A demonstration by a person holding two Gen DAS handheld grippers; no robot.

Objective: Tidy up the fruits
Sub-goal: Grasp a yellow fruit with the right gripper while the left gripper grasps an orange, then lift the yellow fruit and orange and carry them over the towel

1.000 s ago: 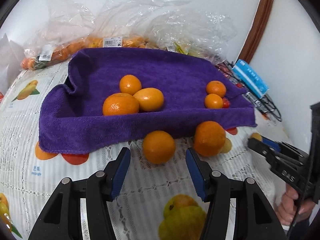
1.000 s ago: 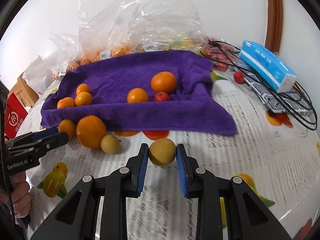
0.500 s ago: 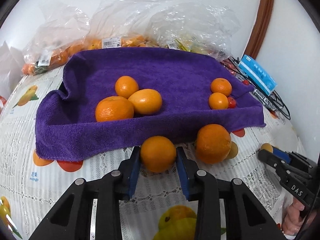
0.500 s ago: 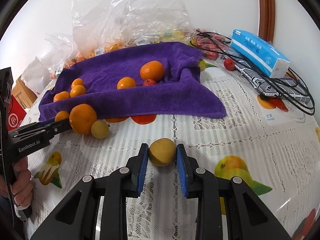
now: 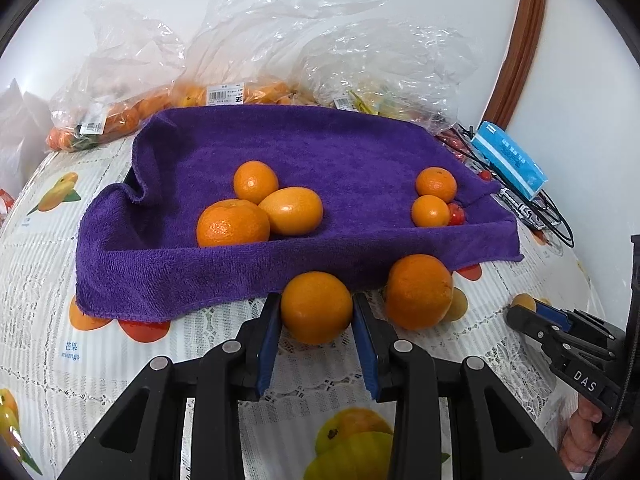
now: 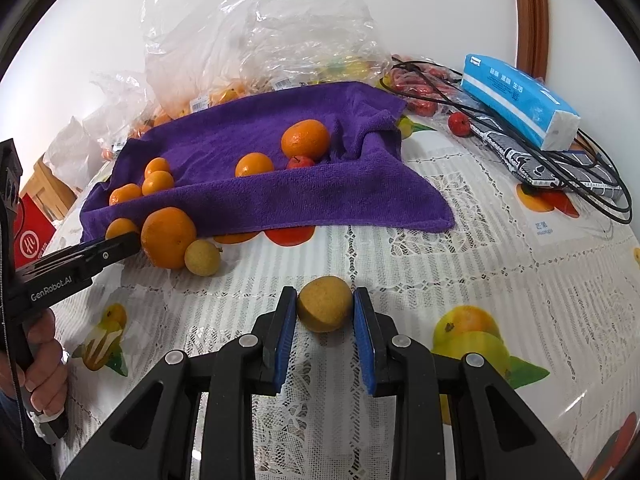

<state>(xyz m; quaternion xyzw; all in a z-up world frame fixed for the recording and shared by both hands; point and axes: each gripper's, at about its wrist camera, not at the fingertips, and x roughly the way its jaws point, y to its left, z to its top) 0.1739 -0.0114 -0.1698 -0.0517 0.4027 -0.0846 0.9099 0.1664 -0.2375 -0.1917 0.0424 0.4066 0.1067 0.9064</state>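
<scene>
Two grippers, each closed on one fruit. Left gripper [image 5: 316,320]: blue-padded fingers [image 5: 267,344] clamped on an orange [image 5: 316,307] at the near hem of the purple towel [image 5: 320,148], low over the tabletop [image 5: 40,280]. Right gripper [image 6: 325,316]: fingers pressed against a small yellow-brown fruit [image 6: 325,304], well apart from the towel. Beside the left gripper: a larger orange [image 5: 418,291] touching a second small yellow fruit [image 5: 458,305]. On the towel: three oranges clustered [image 5: 260,206], two small oranges [image 5: 434,198] and a small red fruit [image 5: 457,214]. Behind: clear plastic bags [image 5: 320,52] of fruit. At right: blue tissue pack [image 6: 520,100], black cables [image 6: 560,160].
</scene>
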